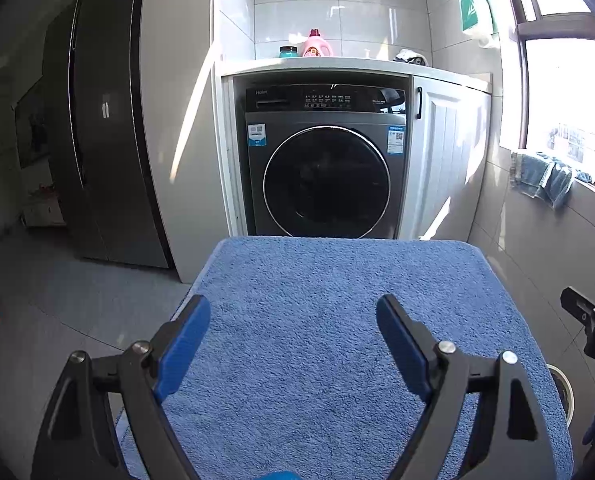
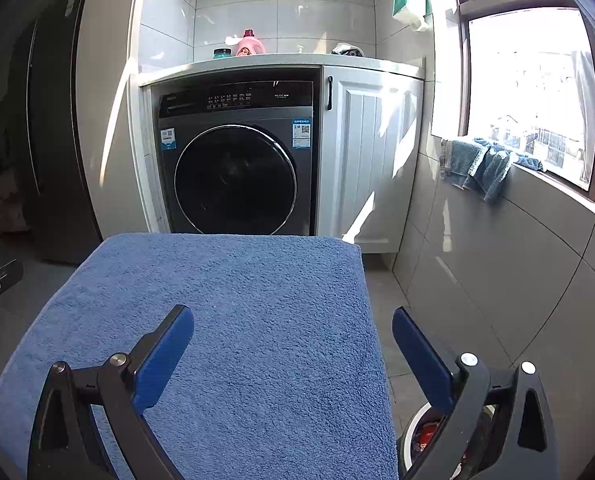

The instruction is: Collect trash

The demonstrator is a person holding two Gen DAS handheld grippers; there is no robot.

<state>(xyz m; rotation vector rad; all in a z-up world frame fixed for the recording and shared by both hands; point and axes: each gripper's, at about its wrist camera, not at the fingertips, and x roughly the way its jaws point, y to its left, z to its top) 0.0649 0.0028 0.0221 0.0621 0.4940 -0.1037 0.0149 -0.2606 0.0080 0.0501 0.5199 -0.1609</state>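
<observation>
The left gripper (image 1: 293,312) and right gripper (image 2: 293,324) are held level, jaws spread, aimed at twelve o'clock over the blue towel (image 1: 337,300); the bin (image 2: 413,432) is seen at five o'clock.

Washing machine (image 1: 325,164) behind blue towel (image 1: 337,340)

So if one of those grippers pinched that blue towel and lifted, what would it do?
The blue towel looks like soft, thick terry, so it would probably sag and drape rather than stay flat. Its looped pile likely grips well between the pads. Pushed, it might bunch up instead of sliding.
</observation>
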